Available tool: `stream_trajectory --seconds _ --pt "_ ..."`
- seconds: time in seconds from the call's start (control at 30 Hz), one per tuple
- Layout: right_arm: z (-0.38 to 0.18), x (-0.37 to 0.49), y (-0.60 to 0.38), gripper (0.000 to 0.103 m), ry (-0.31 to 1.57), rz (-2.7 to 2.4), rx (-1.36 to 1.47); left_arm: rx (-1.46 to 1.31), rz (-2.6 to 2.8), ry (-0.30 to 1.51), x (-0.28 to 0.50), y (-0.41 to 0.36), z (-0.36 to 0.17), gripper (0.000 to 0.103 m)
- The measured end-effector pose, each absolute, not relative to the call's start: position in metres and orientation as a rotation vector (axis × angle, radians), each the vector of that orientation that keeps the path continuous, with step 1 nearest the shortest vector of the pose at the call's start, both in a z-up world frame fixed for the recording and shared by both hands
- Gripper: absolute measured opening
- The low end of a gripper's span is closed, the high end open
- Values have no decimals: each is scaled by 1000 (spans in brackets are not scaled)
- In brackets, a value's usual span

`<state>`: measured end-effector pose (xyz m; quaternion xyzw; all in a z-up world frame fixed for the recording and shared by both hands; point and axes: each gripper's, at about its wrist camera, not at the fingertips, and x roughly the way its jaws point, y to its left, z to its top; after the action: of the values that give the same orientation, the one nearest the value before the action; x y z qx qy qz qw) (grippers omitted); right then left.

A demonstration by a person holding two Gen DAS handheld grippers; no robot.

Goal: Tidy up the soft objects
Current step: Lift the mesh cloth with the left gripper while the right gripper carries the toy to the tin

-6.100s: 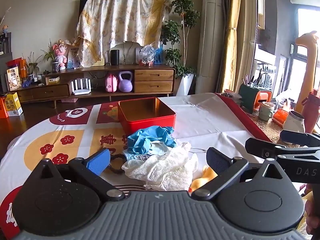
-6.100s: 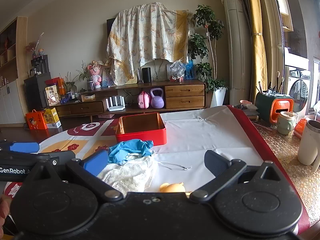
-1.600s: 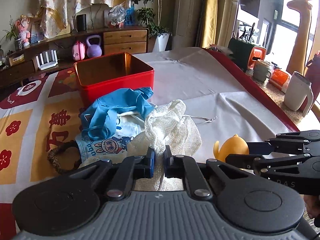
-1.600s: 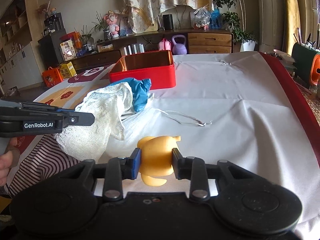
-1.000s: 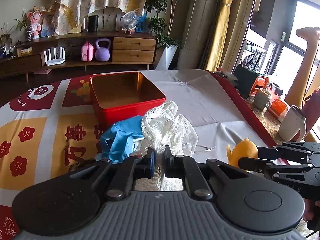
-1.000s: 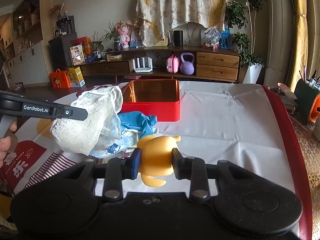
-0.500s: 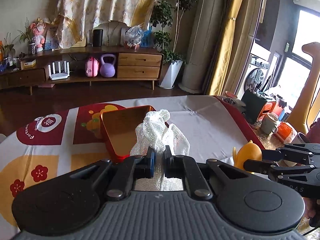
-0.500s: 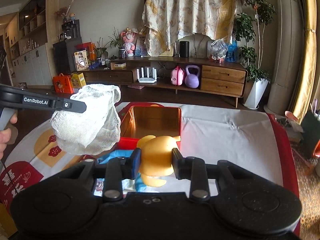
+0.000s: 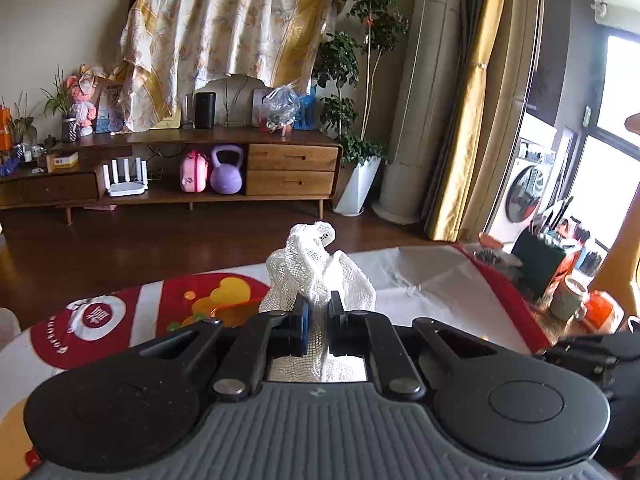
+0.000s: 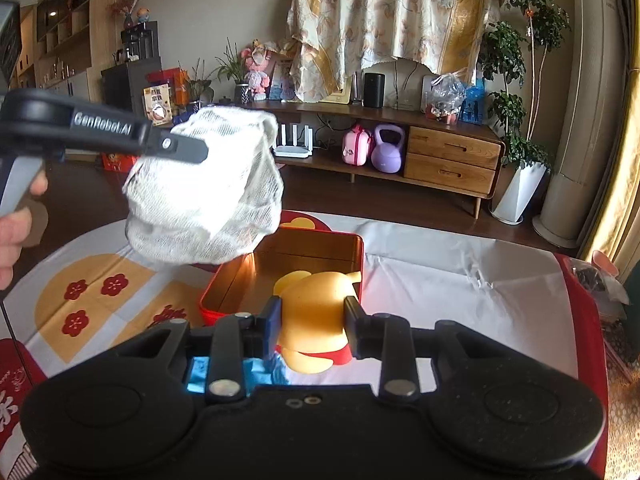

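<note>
My left gripper (image 9: 317,322) is shut on a white mesh cloth (image 9: 316,270), which bunches up above its fingertips. From the right wrist view the same white mesh cloth (image 10: 204,200) hangs in the air from the left gripper's arm (image 10: 108,130), above the left near corner of the red tin box (image 10: 224,284). My right gripper (image 10: 312,320) is shut on a soft yellow duck toy (image 10: 314,306), held just in front of the box's open, empty inside. A blue glove (image 10: 256,374) shows under the right fingers.
The table carries a white cloth (image 10: 460,280) with a red edge and a red-and-yellow patterned mat (image 10: 92,296). Cups and a pen holder (image 9: 538,258) stand at the right edge. A wooden TV cabinet (image 9: 200,168) lies beyond the table. A hand (image 10: 16,224) grips the left tool.
Both grippers have risen and moved forward toward the red box with their loads. The mesh cloth now hangs over the box's corner, and the duck sits over its near rim.
</note>
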<state>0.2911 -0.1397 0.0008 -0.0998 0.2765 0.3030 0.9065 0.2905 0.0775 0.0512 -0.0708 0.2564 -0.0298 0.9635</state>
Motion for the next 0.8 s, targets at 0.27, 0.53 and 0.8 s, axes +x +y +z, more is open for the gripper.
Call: stream_trajectory --seconds 0.27,0.53,0.8 --pt "-20 336 -114 32 603 609 -215 -203 -82 501 350 80 35 9" --pt "-52 379 -87 32 655 597 -228 -214 -94 546 395 77 -7 9" --pt "-84 403 -67 33 719 603 -248 -204 -71 638 425 84 -52 9"
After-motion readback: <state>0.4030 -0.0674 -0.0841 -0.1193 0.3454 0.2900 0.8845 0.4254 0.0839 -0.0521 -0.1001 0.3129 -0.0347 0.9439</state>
